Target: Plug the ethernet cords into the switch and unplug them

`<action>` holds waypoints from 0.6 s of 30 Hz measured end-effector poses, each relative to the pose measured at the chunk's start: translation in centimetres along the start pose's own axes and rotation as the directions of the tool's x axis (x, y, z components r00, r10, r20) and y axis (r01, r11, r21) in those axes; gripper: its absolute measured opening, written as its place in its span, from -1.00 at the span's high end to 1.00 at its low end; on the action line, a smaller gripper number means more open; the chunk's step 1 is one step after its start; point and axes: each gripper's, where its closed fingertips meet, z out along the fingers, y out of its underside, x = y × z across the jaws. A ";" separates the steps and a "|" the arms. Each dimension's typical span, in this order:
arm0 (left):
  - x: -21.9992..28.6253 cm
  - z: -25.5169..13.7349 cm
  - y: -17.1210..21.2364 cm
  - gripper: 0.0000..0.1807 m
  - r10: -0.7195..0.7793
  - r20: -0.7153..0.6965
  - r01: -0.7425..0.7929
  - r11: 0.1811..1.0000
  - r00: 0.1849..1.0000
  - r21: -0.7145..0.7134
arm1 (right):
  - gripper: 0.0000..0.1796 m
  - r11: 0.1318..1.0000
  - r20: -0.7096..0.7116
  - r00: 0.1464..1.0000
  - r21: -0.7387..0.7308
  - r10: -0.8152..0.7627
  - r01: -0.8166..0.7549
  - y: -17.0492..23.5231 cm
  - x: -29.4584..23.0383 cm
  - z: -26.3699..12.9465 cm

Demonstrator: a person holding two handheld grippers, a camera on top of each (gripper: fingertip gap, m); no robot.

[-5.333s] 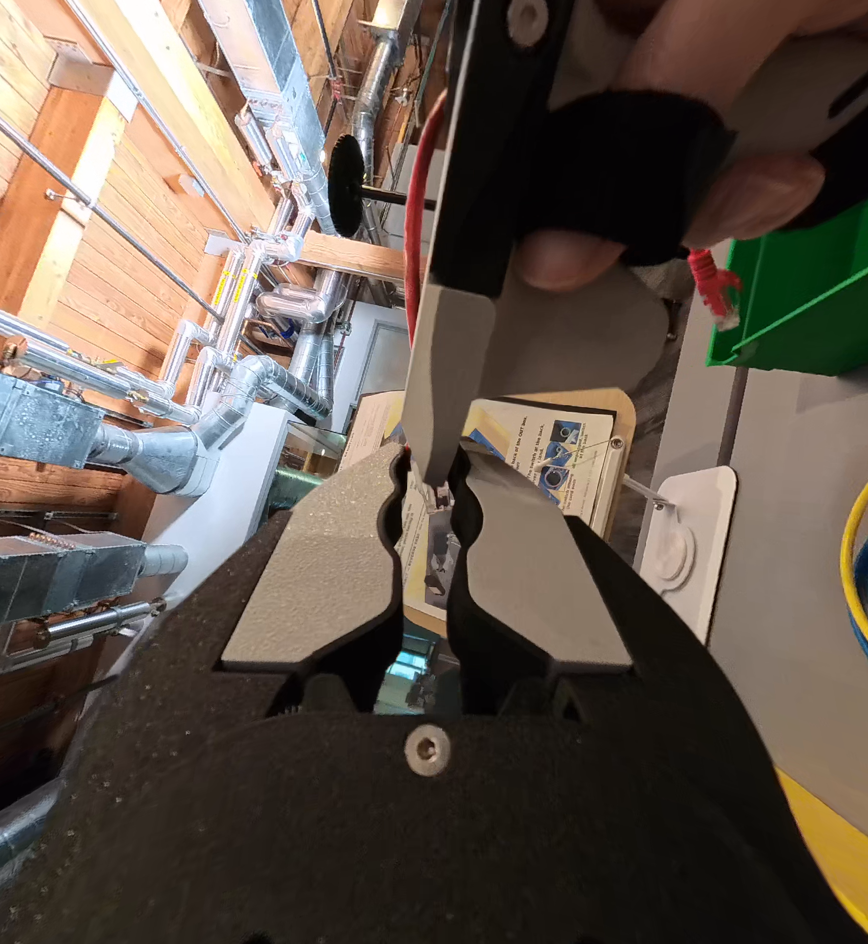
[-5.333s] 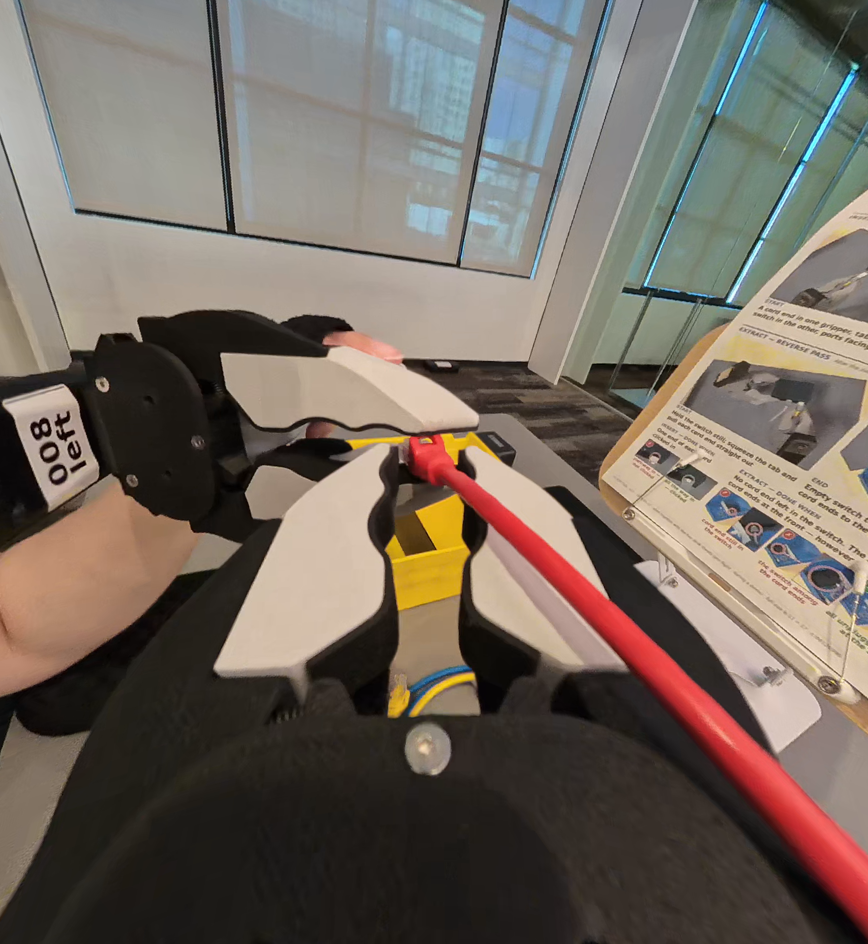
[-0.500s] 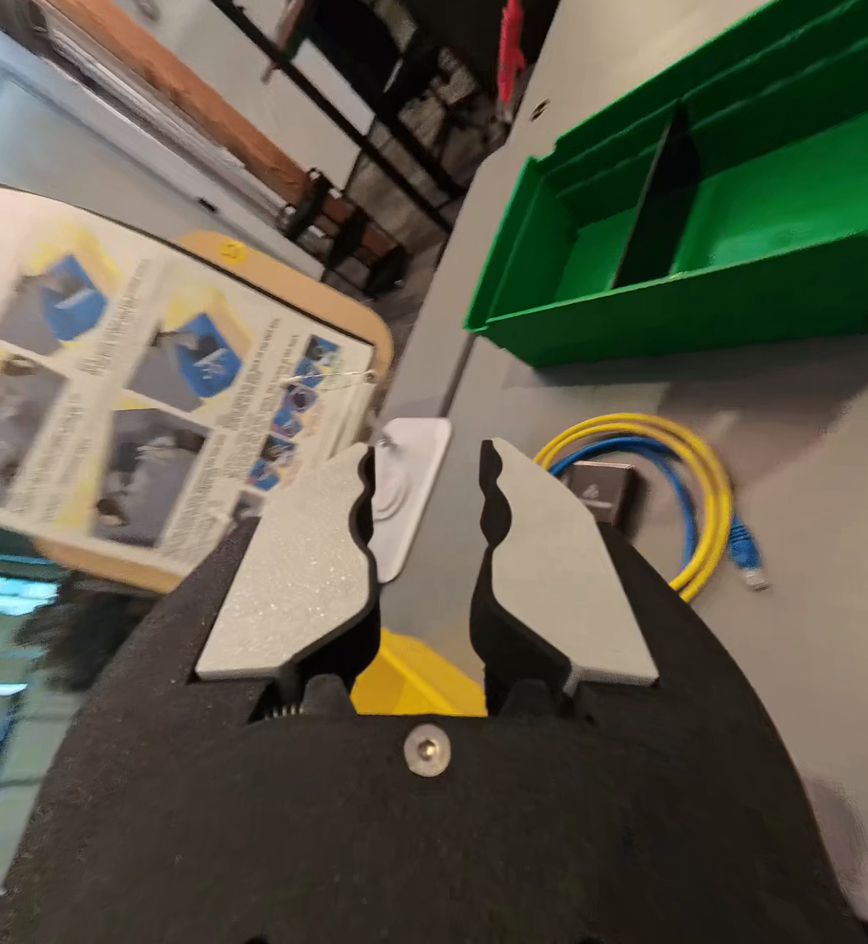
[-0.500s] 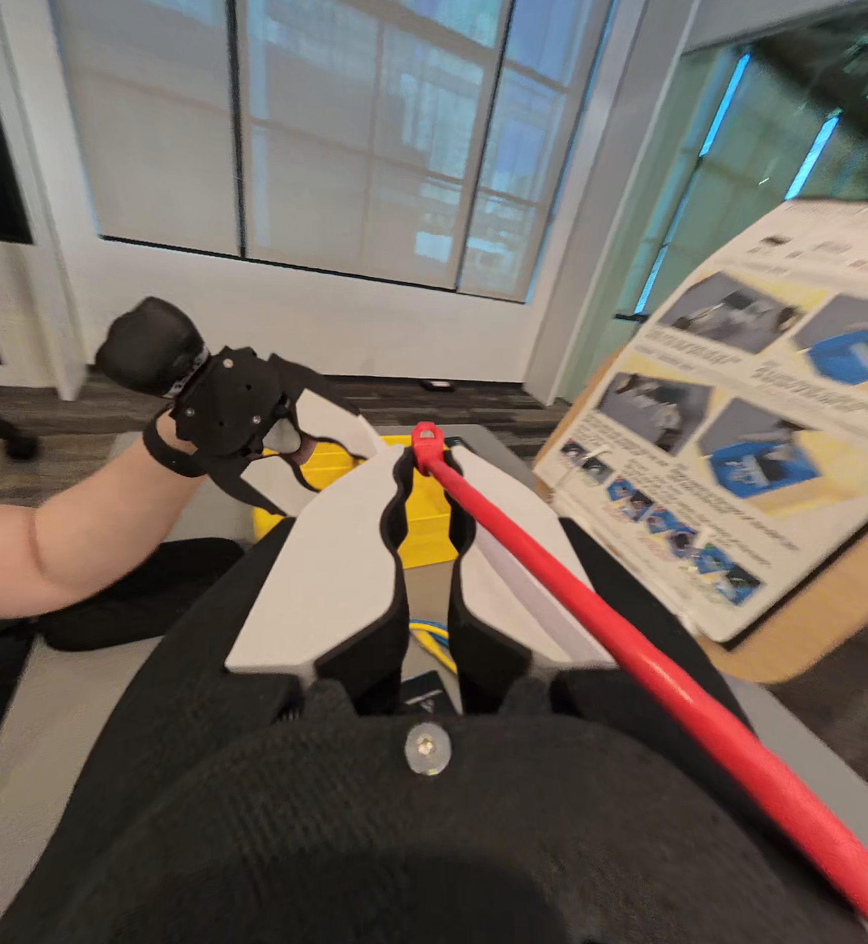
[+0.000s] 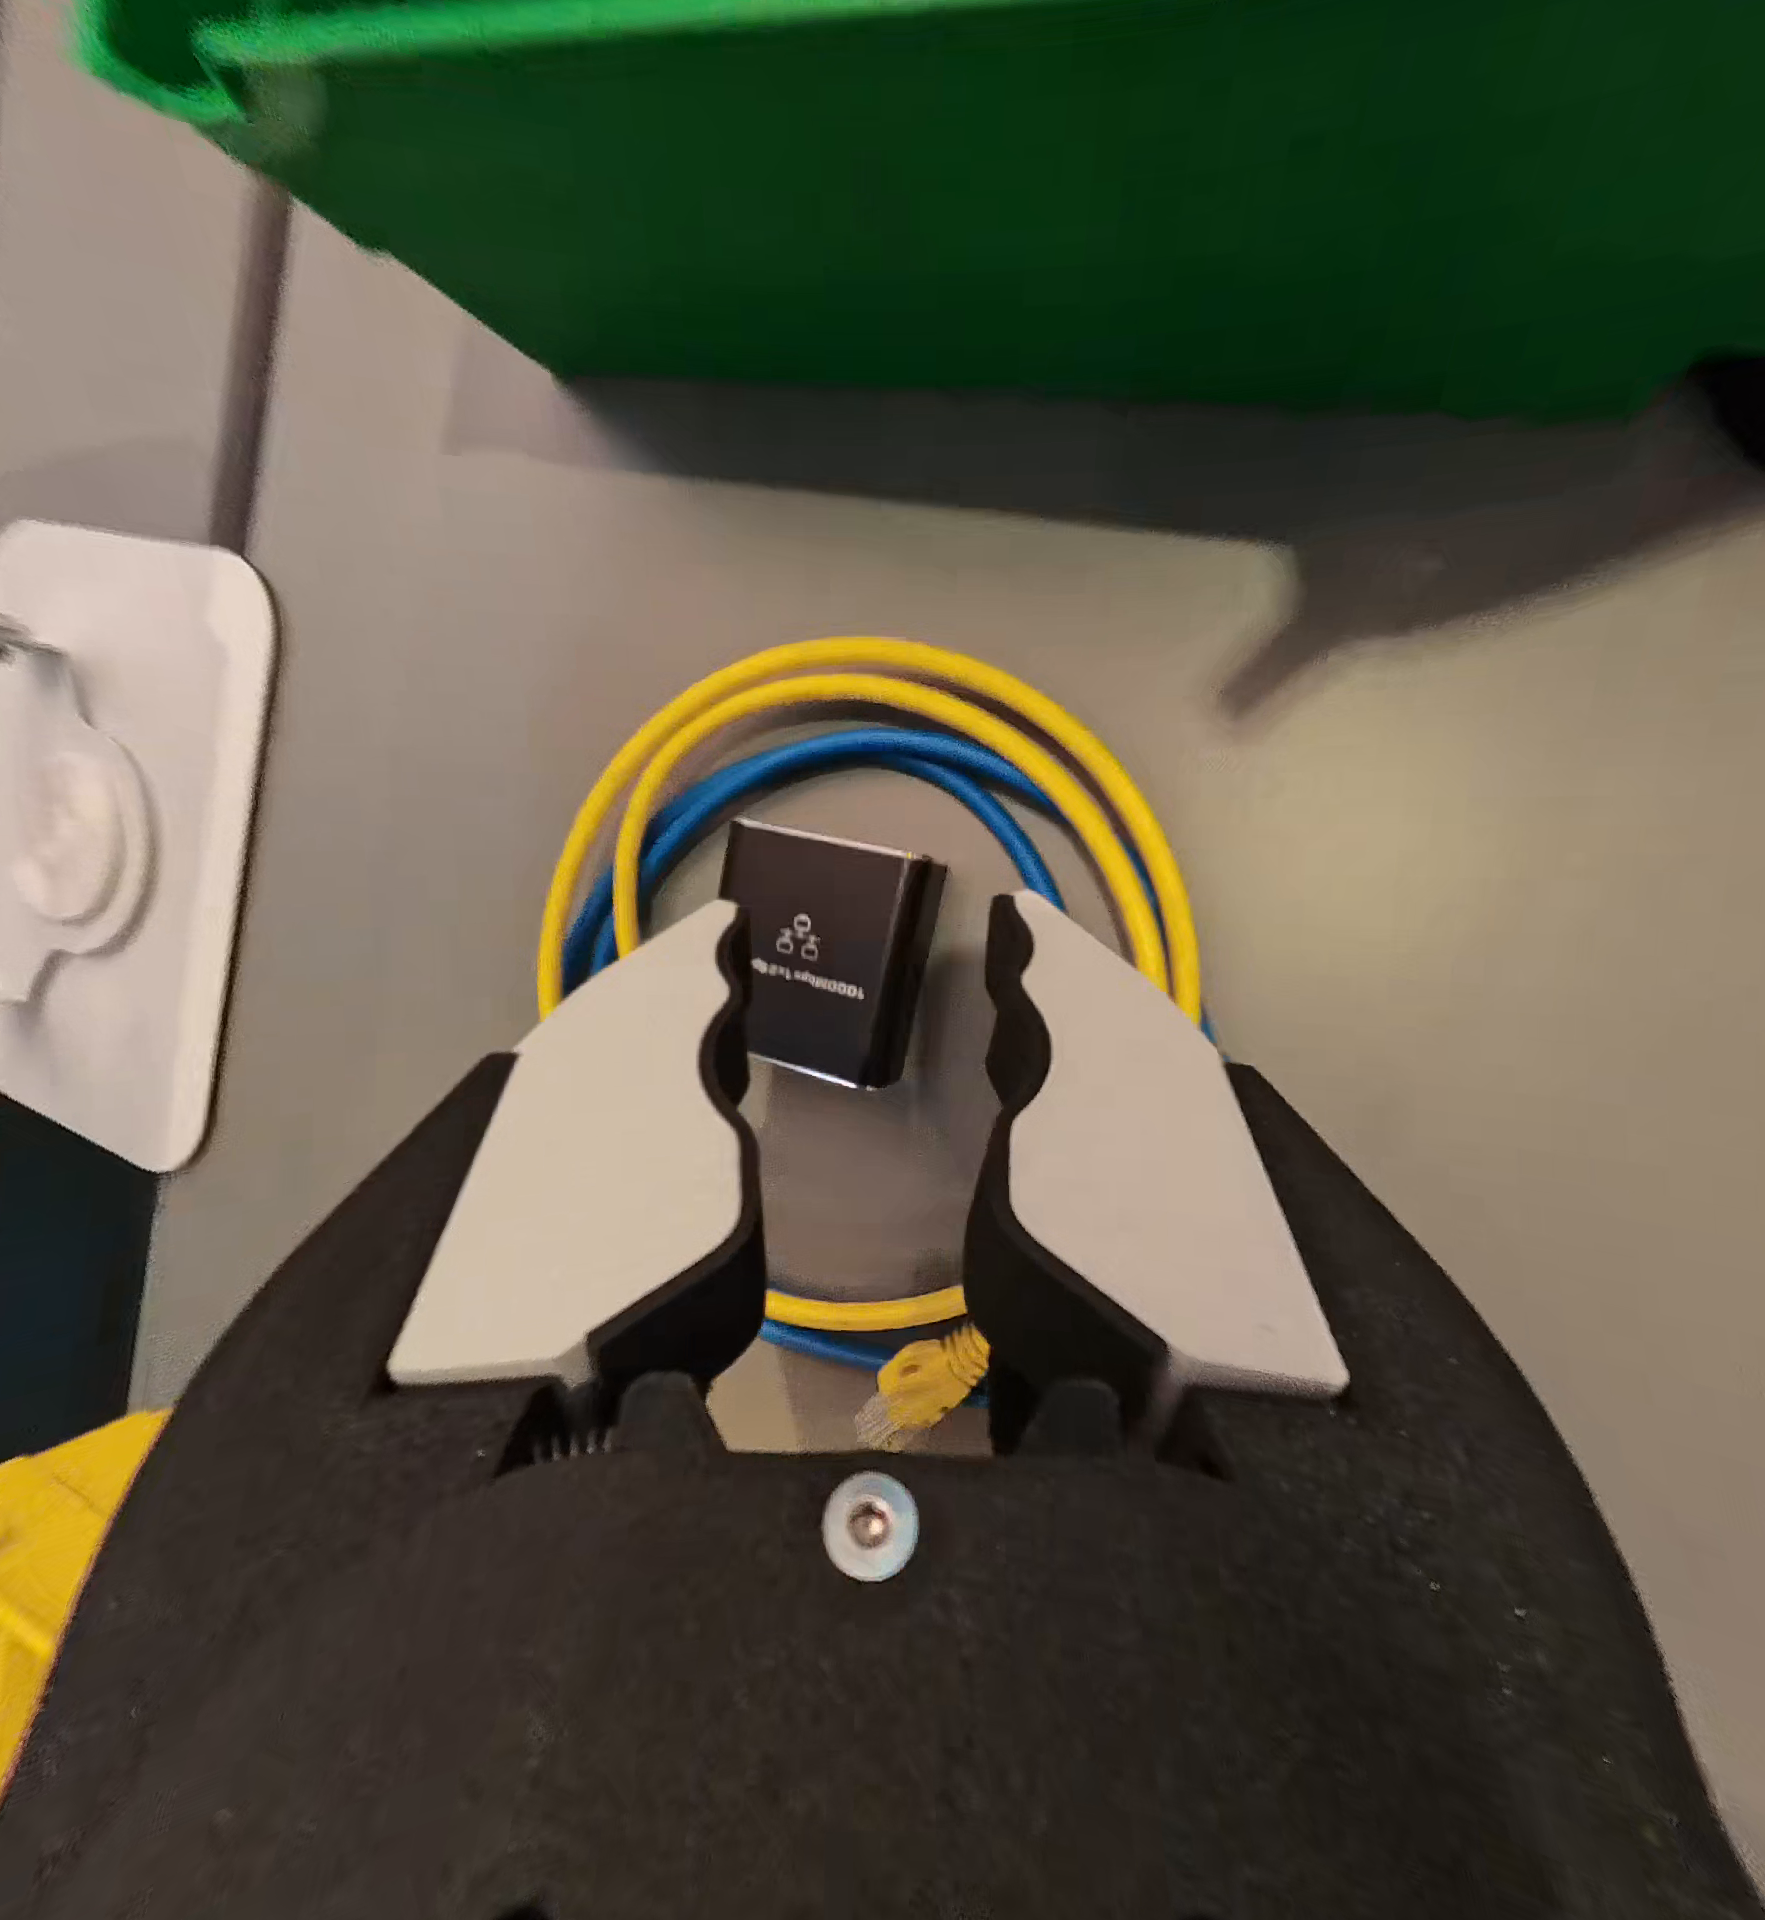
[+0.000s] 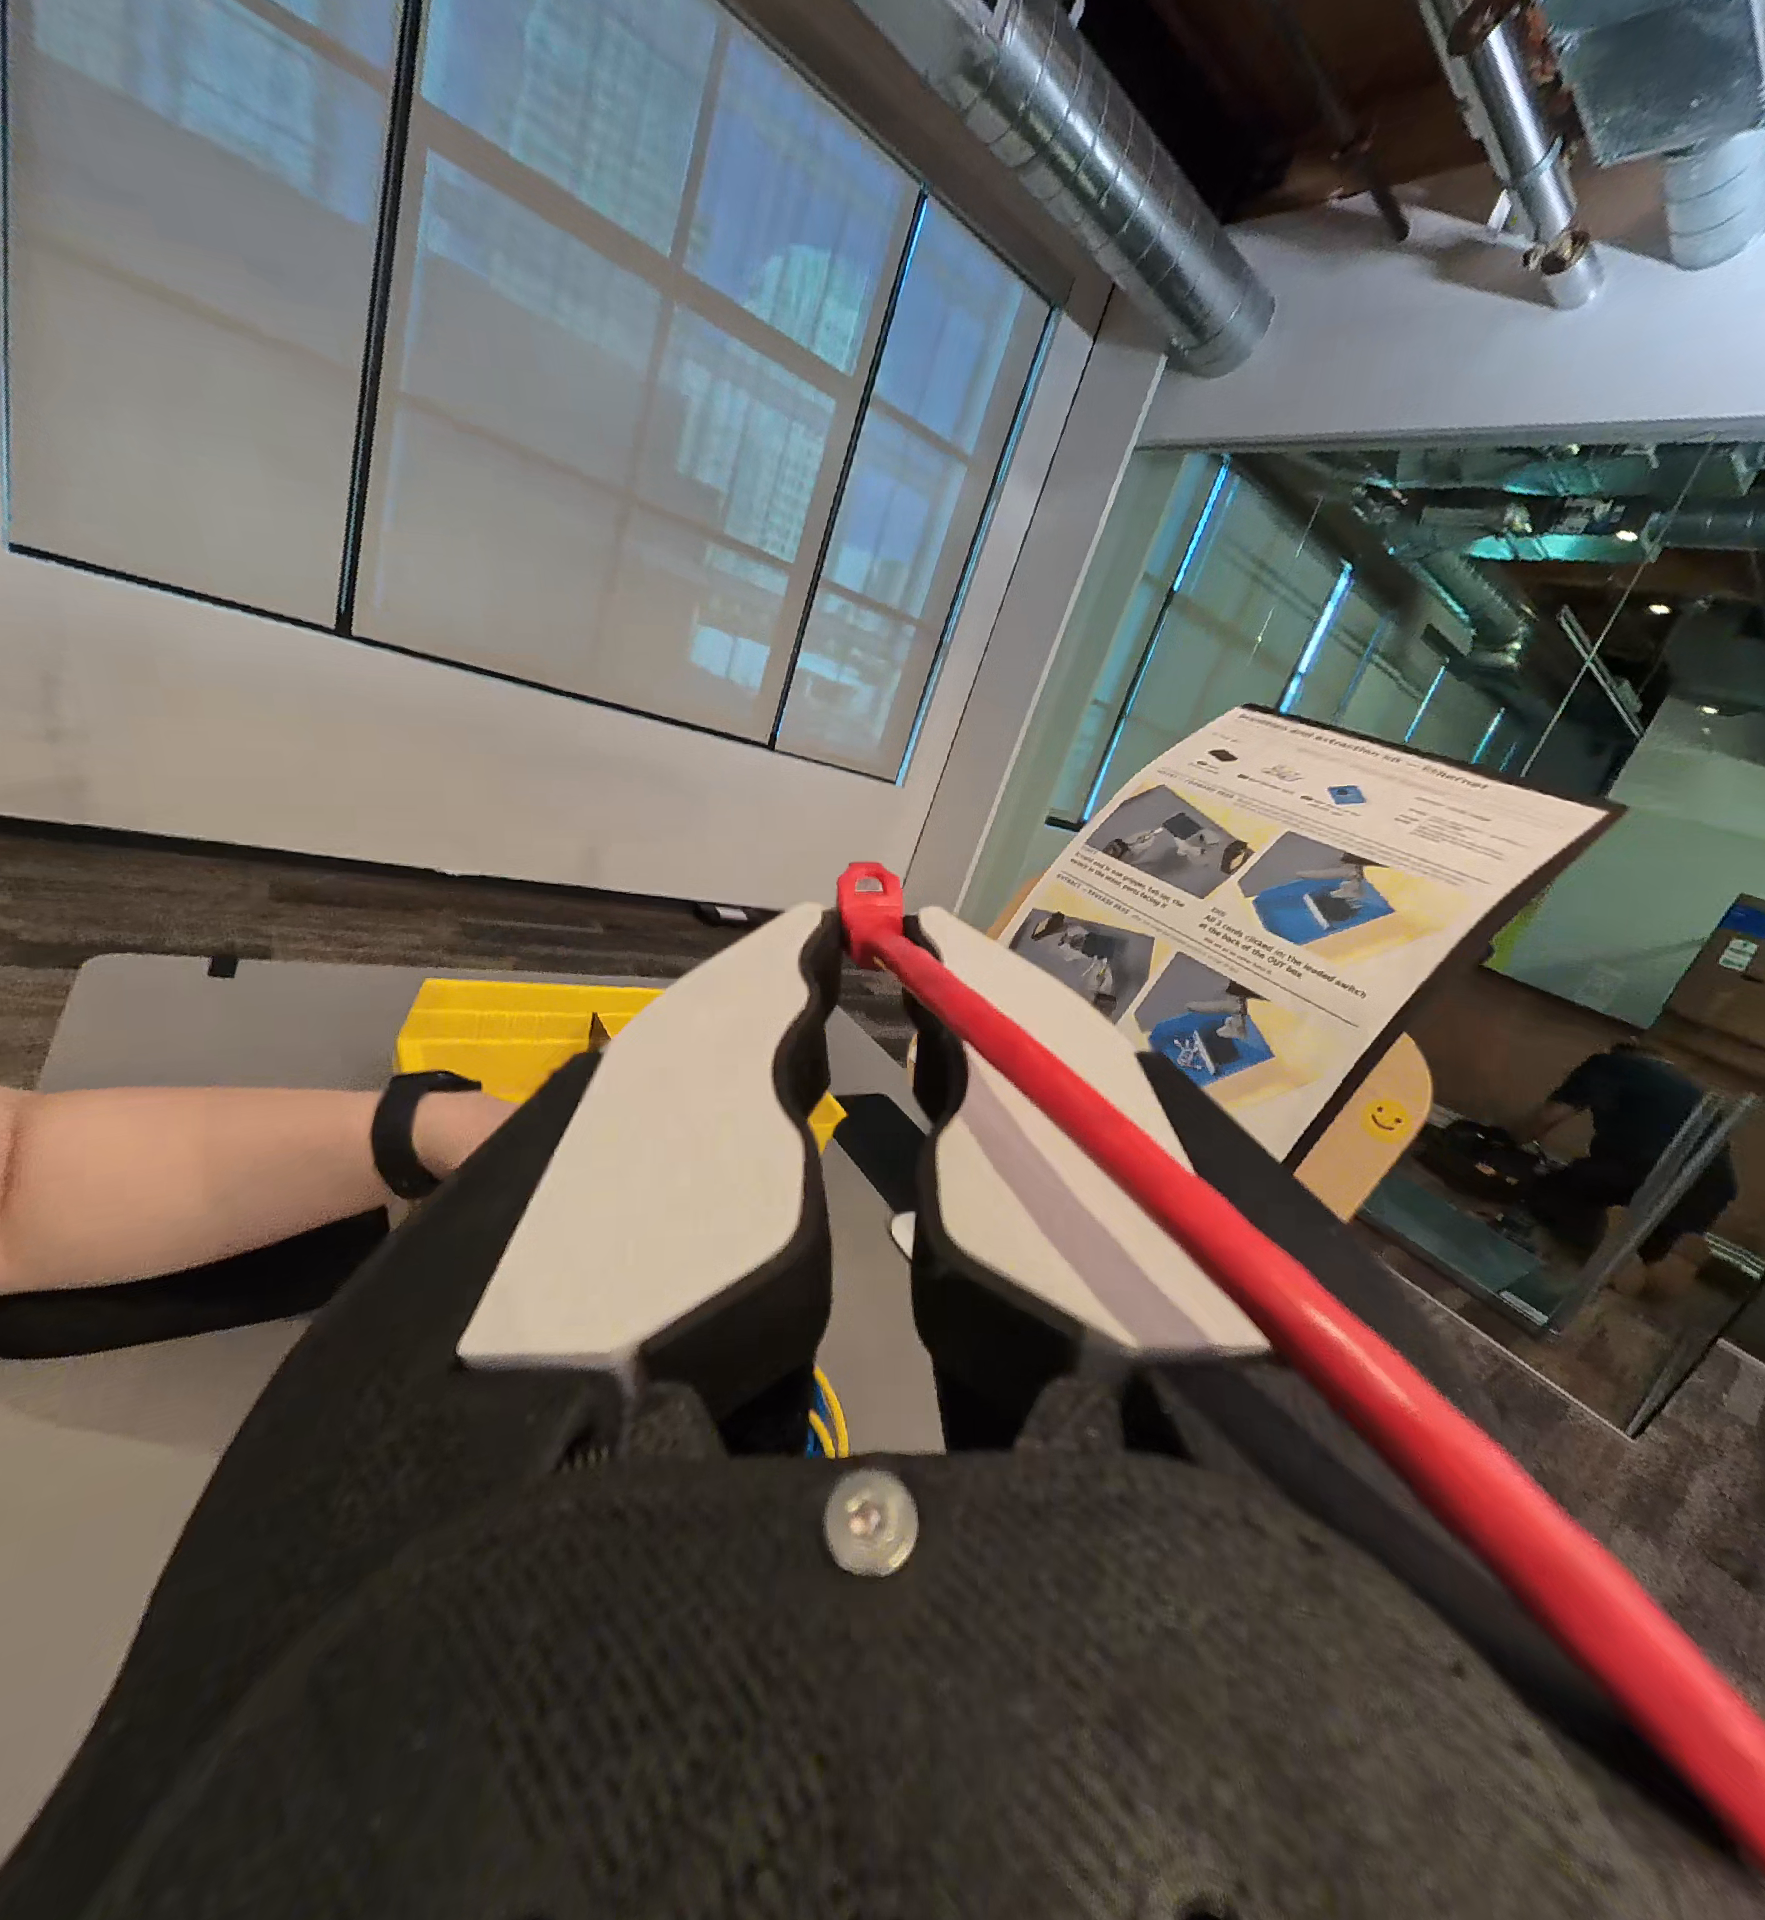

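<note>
Below the spread left tool (image 5: 862,940) lies the switch (image 5: 826,951); right tool (image 6: 870,920) clamps red cord (image 6: 1273,1320).

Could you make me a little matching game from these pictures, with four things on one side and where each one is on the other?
Things:
1. red cord
2. black switch
3. yellow cord
4. green bin

Places:
A. looped on the table around the small black box
B. at the far side of the table, beyond the coils
C. pinched in the right tongs
D. lying between the open tips of the left tongs

Pairs: 1-C, 2-D, 3-A, 4-B
</note>
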 end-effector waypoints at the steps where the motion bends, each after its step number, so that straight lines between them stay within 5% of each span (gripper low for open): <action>1: -0.2 0.7 0.7 0.49 0.000 0.001 0.000 0.999 1.000 -0.052 | 0.87 1.000 0.003 1.000 0.015 0.004 -0.004 -0.3 0.1 -0.4; 11: -1.8 3.9 2.5 0.33 0.019 -0.079 -0.040 0.960 0.997 -0.278 | 0.87 0.997 0.004 0.999 0.071 0.044 -0.044 -0.4 1.8 -2.4; 18: -1.0 3.7 2.5 0.35 -0.003 -0.296 -0.091 0.949 0.955 -0.301 | 0.87 0.994 0.010 0.999 0.100 0.044 -0.045 -0.8 1.9 -3.3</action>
